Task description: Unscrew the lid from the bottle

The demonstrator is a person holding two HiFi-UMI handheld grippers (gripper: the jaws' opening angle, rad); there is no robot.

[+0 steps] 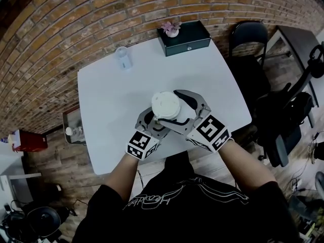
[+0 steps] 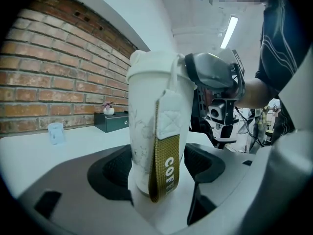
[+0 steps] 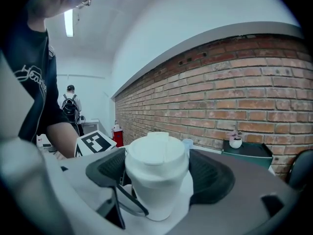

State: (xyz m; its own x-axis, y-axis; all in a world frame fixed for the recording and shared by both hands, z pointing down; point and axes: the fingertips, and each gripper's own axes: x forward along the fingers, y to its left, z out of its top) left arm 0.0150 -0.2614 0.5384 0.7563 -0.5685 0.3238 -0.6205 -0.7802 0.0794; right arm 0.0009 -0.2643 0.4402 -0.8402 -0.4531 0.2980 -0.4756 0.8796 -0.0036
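Brick wall [image 1: 76, 29] behind a white worktop [image 1: 111, 100]: near its front edge my left claw [image 2: 156, 168] clamps the upright coffee bottle [image 2: 146, 126] low on its smooth, rigid body, while my right claw [image 3: 156, 165] closes round the lid [image 3: 156, 153]. The slick shell may spin, so squeeze firmly and twist at the rim.

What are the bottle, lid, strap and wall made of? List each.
The bottle looks like matte white plastic or coated metal, faintly marbled. The lid: probably smooth white plastic. The strap: woven olive webbing, stitching visible. The wall: exposed red brick, pale mortar lines.
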